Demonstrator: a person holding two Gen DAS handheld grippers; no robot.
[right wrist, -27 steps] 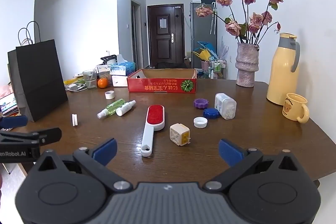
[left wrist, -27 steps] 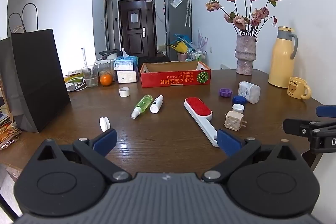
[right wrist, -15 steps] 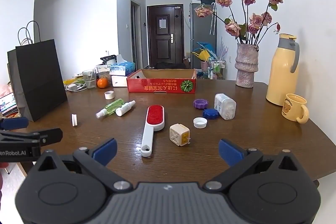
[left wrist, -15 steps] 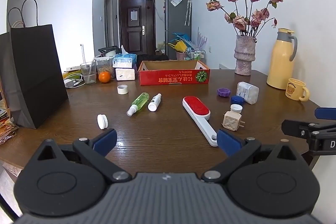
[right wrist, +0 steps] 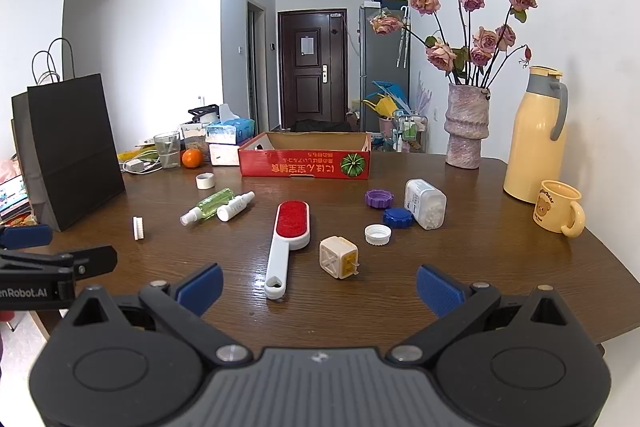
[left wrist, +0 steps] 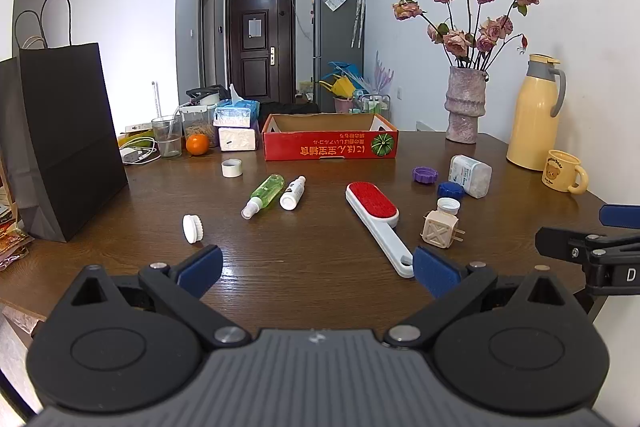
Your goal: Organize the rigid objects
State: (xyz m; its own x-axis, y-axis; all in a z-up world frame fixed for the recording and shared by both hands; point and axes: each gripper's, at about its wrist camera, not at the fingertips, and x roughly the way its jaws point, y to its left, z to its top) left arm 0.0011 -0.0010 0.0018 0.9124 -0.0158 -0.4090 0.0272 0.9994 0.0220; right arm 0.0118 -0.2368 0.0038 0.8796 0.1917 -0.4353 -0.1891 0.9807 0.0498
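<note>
glossy dark wood table (right wrist: pixel 460 279) – matt black paper bag (right wrist: pixel 76 151), red cardboard box (right wrist: pixel 304 163), rough stone-like vase (right wrist: pixel 466 127), white plastic lint brush (right wrist: pixel 286 243).

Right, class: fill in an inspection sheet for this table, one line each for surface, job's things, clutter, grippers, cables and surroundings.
Surface: dark wooden table, glossy.
Job's things: lint brush, plug cube, two small bottles, loose caps, pill jar, empty red box.
Clutter: black bag, orange, mug, flask.
Grippers: left gripper and right gripper open, empty.
Cables: white cable beside the glass.
Surroundings: vase of roses, door, fridge.
</note>
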